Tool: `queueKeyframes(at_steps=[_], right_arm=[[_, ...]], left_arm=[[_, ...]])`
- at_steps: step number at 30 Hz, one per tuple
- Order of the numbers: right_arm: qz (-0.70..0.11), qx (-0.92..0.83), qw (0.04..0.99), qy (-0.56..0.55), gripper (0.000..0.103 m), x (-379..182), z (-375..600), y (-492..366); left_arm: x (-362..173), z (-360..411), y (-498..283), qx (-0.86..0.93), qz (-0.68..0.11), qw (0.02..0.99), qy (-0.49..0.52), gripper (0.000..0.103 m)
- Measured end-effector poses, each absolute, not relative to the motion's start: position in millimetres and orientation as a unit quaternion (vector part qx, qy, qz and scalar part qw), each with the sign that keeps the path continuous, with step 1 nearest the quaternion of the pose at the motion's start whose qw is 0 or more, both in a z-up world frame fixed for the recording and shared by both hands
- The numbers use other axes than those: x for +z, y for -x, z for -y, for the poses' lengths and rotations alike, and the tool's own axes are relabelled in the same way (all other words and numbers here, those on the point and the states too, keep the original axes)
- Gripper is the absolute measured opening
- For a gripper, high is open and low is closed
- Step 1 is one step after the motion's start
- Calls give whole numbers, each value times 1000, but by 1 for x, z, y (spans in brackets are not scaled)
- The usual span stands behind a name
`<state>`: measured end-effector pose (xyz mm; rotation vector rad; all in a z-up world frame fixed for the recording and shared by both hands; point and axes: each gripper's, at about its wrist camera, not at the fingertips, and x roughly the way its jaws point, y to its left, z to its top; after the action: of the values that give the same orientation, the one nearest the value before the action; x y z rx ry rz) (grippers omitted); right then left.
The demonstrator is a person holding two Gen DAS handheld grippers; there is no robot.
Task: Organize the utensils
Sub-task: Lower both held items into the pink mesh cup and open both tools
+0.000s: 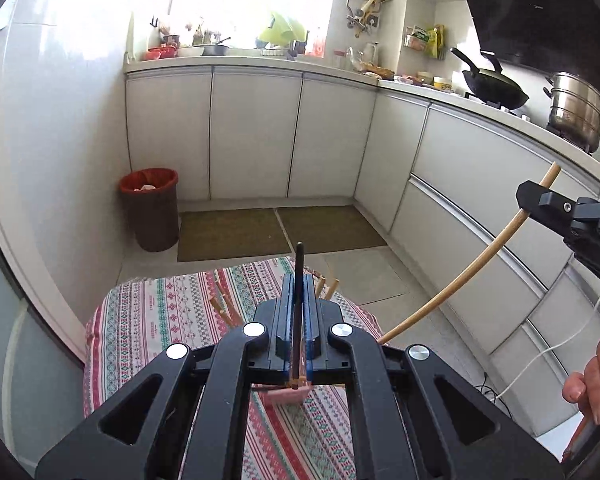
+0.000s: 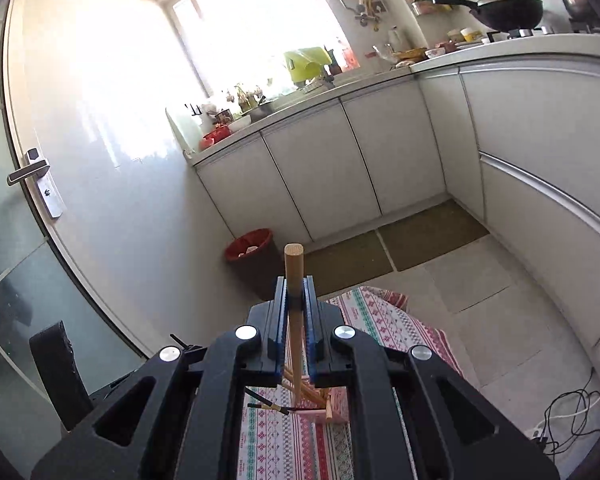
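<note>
Currently your left gripper (image 1: 298,304) fingers clamp a dark chopstick (image 1: 299,280) and your right gripper (image 2: 296,304) fingers a wooden chopstick (image 2: 294,280) above the counter (image 1: 148,320); tilting could let either slip.

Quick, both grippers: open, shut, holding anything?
Left gripper: shut on a dark chopstick.
Right gripper: shut on a wooden chopstick.
</note>
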<state>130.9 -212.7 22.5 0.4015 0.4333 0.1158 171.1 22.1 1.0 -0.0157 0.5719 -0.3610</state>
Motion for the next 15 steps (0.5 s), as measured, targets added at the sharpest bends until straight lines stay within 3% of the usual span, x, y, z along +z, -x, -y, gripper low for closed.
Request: queueKeyframes(at_steps=[10, 15], right_arm=[[-253, 39, 949, -185, 8, -23, 204, -181], [-268, 33, 946, -183, 8, -39, 196, -194]], left_arm=[[-49, -37, -212, -148, -340, 927, 46, 8], [-39, -57, -205, -135, -328, 933, 70, 19]])
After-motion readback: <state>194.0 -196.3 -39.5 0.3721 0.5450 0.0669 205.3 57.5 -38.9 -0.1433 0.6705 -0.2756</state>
